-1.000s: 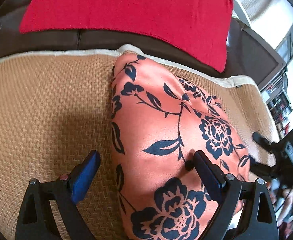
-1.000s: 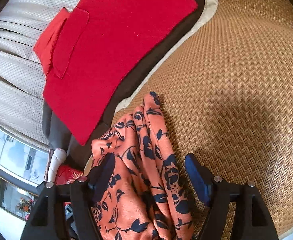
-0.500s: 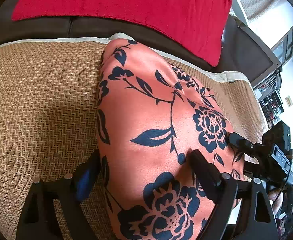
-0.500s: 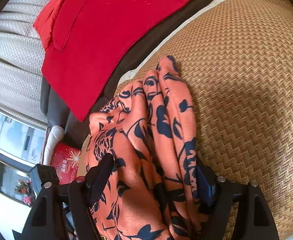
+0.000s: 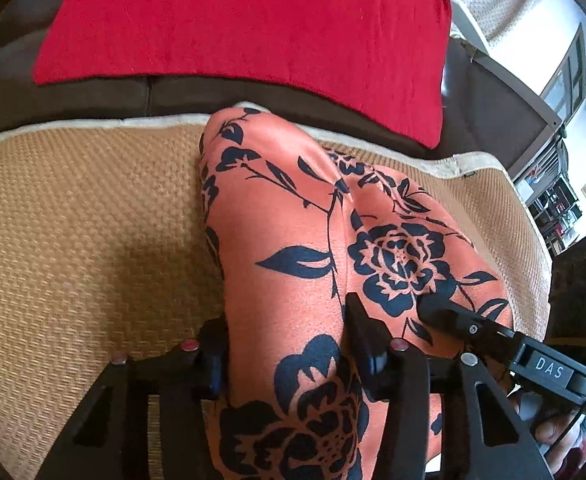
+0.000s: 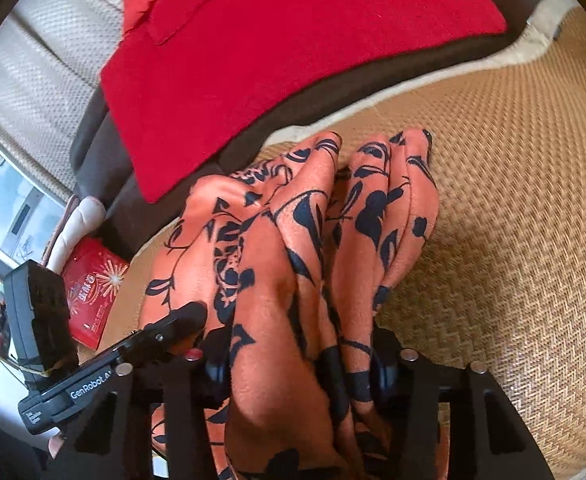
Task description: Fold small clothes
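White letters "DAS" stand on the black body of the right hand-held gripper [image 5: 445, 316] where it reaches in beside the orange flowered cloth [image 5: 293, 240] in the left wrist view. In the right wrist view, "GenRobot" followed by letters too small to make out stands in white on the black body of the left hand-held gripper [image 6: 185, 316], just left of the cloth. Left of that hand-held gripper lies a red packet [image 6: 93, 292] with a white starburst and print too small to read.
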Demonstrator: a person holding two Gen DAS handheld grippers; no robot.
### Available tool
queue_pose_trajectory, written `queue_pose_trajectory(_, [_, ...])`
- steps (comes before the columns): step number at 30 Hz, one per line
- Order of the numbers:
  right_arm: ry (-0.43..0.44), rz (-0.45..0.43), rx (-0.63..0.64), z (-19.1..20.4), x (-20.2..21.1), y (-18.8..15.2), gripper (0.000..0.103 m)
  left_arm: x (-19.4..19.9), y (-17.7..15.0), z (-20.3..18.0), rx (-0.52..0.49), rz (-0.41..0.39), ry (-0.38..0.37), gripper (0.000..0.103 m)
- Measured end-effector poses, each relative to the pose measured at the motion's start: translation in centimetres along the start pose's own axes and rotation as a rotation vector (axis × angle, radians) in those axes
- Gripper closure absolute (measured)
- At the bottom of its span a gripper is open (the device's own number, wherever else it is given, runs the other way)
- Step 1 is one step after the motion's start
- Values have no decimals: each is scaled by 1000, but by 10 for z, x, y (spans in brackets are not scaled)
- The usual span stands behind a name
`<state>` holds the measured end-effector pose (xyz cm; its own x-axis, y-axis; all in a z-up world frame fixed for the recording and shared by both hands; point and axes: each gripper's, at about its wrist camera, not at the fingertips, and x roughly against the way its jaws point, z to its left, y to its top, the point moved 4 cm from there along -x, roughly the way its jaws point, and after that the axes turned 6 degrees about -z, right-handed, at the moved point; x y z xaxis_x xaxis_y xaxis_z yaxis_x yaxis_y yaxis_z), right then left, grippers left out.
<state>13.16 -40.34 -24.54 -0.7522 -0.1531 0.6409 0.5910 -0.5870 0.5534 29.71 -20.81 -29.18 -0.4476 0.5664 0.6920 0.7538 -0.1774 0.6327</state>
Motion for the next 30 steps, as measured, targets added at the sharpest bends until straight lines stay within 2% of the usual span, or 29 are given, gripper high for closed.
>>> queue_pose_trajectory(5, [43, -14, 29, 18, -2, -6, 54, 26, 8, 12, -15, -66, 31, 55])
queue_pose_trajectory(13, [128, 4, 71, 63, -22, -14, 55, 58, 12, 52, 23, -115, 90, 55])
queue_pose_trajectory(16, [106, 58, 56, 64, -38, -22, 52, 46, 3, 71, 54, -44, 164, 50])
queue_pose_trajectory(18, [58, 121, -14, 52, -55, -27, 42, 33, -4, 86, 101, 32, 209, 48])
queue_pose_trajectory(20, [67, 131, -59, 47, -55, -26, 39, 30, -4, 92, 147, 37, 198, 45])
queue_pose_trajectory(22, [60, 98, -42, 46, -44, -23, 39, 42, 1, 93, 140, -5, 222, 45])
queue_pose_trajectory(24, [35, 32, -1, 44, -29, -19, 39, 58, 6, 92, 84, -61, 272, 41])
queue_pose_trajectory(27, [-20, -99, 75, 58, -9, -8, 39, 71, 10, 87, 44, -117, 303, 36])
queue_pose_trajectory(30, [21, -215, 112, 64, 14, 2, 39, 74, 8, 93, 21, -117, 369, 35])
